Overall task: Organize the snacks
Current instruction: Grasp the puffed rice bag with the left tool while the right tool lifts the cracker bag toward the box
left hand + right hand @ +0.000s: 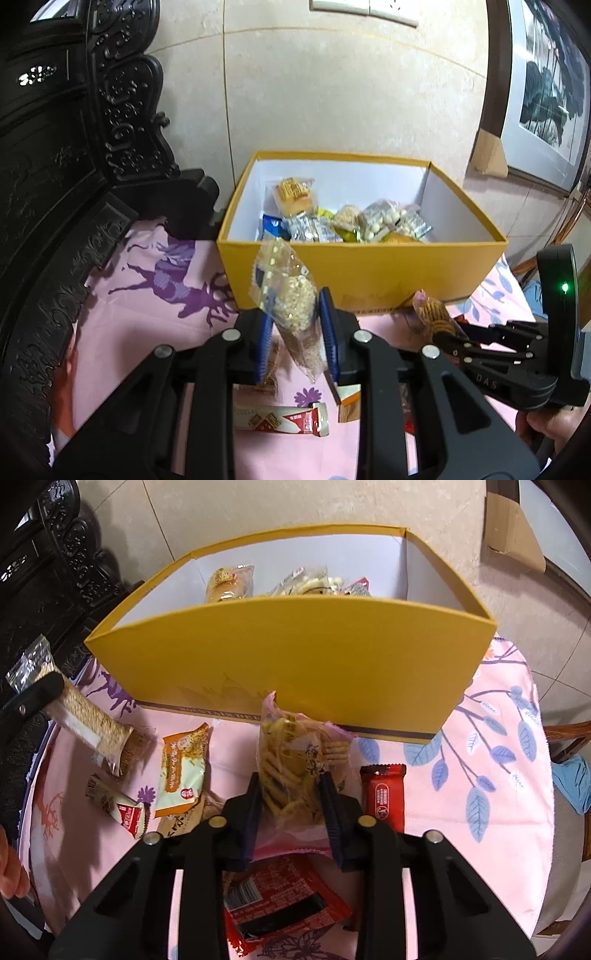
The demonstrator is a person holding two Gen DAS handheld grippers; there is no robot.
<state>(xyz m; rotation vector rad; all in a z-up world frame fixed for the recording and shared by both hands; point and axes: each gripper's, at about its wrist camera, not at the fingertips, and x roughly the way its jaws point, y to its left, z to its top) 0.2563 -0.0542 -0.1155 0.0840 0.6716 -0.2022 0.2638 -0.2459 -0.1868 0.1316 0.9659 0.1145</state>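
The left gripper (pixel 295 325) is clamping its jaws on a clear grain-snack packet (pixel 291 295), raised before the yellow box (pixel 369 269). The right gripper (pixel 291 812) is pinching a crinkled-strip snack bag (pixel 291 760) just in front of that box on the pink-clothed bench (pixel 480 775).

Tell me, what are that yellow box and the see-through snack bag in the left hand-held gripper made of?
The yellow box looks like stiff matte cardboard: flat panels, sharp folded corners, plain white inside. The snack bag in the left hand-held gripper seems to be thin clear plastic film: it is glossy and crinkled, and the pale grains inside show through.
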